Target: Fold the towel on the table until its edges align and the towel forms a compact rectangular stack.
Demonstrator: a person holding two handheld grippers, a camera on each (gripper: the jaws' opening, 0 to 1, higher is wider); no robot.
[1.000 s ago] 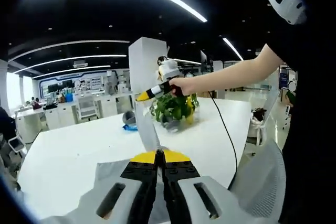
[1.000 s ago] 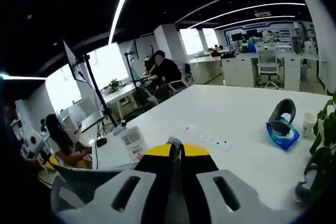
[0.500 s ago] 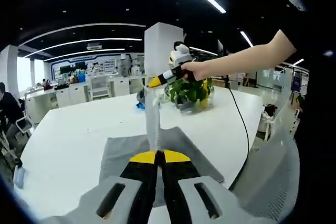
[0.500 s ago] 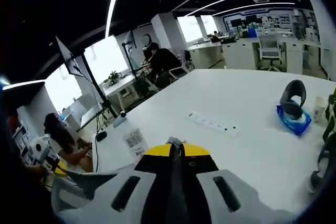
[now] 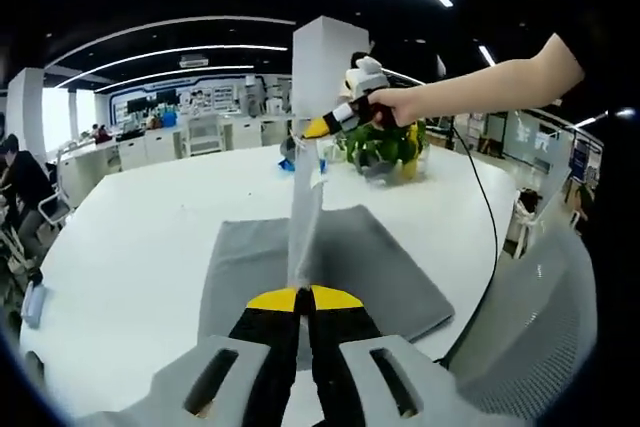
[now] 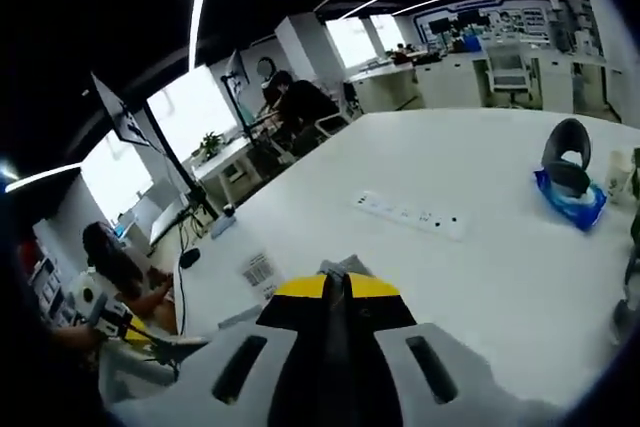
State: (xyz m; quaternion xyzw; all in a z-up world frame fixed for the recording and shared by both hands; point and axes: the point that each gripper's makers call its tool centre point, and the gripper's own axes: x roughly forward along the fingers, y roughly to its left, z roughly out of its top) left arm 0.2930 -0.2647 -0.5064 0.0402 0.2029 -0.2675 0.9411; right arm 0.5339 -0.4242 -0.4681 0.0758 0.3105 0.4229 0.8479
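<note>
A grey towel (image 5: 350, 267) lies spread on the white table (image 5: 130, 247). One edge of it rises as a taut strip (image 5: 300, 212) between the two grippers. My left gripper (image 5: 304, 297) is shut on the near end of that strip. Farther off and higher, a hand holds my right gripper (image 5: 322, 128), shut on the strip's other end. In the right gripper view the right gripper (image 6: 336, 283) is shut, with a bit of grey towel (image 6: 338, 267) poking out at its tips.
A potted plant (image 5: 385, 145) and a blue pack (image 5: 290, 162) stand beyond the towel. The right gripper view shows a power strip (image 6: 410, 215), a printed sheet (image 6: 258, 269) and a blue pack with a dark object (image 6: 570, 182). A chair (image 5: 530, 317) is at the table's right edge.
The left gripper view has risen and tilted down, so more of the flat towel shows. The lifted edge has stretched longer between the grippers. Both stay shut on it.
</note>
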